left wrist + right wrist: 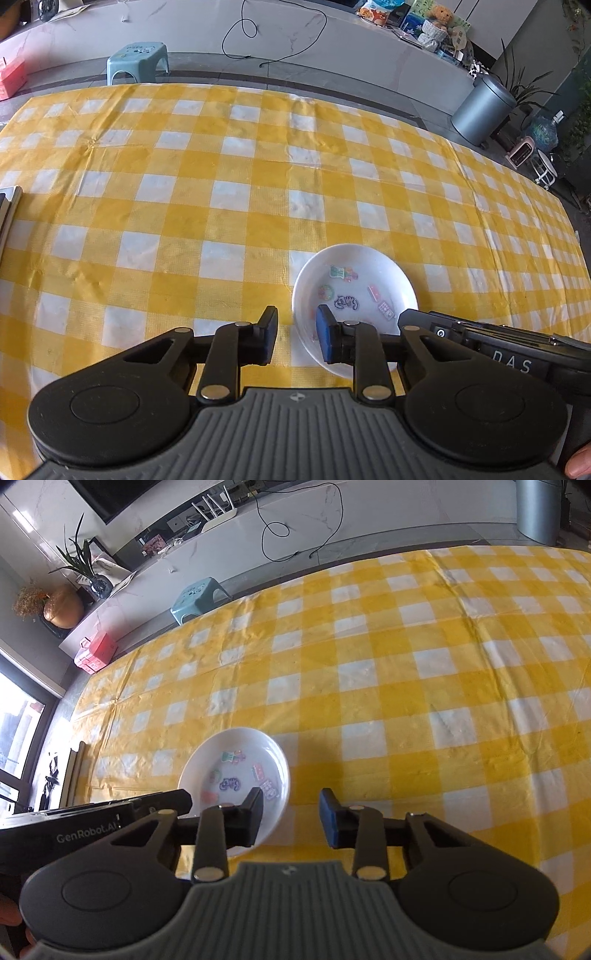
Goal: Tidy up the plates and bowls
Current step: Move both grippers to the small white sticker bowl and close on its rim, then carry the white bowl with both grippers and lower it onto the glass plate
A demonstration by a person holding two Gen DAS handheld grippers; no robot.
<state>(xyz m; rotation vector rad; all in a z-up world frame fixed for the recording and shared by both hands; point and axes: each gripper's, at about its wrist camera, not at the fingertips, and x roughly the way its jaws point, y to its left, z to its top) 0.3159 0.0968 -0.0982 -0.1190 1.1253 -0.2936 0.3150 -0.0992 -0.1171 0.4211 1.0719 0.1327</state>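
One white plate (354,291) is seen, resting mouth-up on the checked tablecloth (184,184). It is straddled at its near rim by two grippers, the left gripper (297,332) and the right gripper (291,818). Both are parted, pads not pressing on the rim.

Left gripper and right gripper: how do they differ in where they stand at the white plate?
The left gripper straddles the white plate's left rim, the right gripper its right rim. The left gripper's right finger is over the plate's inside; with the right gripper it is the left finger. Both are open, and no pad seems to press on the rim.
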